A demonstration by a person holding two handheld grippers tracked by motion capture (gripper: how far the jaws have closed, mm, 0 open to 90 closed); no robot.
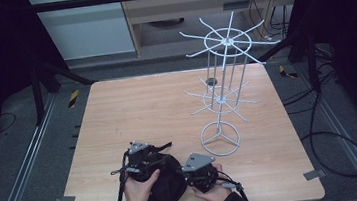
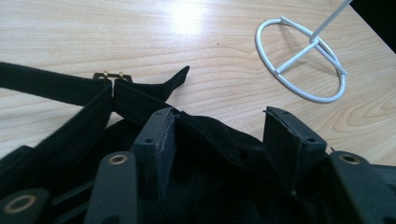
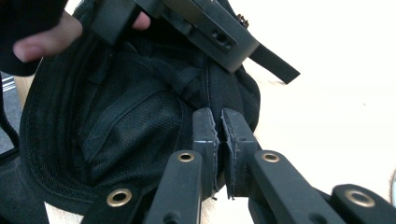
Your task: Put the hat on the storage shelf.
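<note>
A black cap (image 1: pixel 162 190) is lying upside down at the near edge of the table (image 1: pixel 132 110), between the two grippers and well apart from the white wire rack (image 1: pixel 223 90) standing at the far right. It is looking soft and light: mesh lining, a floppy crown that is folding under the tools, and a stiffer brim toward the person. The fabric will likely be sagging if taken by one point, so the rim of the crown or the strap (image 2: pixel 56 86) with its brass buckle (image 2: pixel 111 75) is offering the surest hold; the buckle itself may be slipping between flat pads. The left gripper (image 1: pixel 142 159) is reaching over the cap's back opening with its jaws standing apart, the rim lying between them but not pinched. The right gripper (image 1: pixel 200 171) is sitting at the cap's right side, its jaws drawn together on the edge of the fabric, or so it appears. Both hands (image 1: pixel 138 192) are coming in low from the near edge, wrists close together, tools angled toward each other over the cap.
</note>
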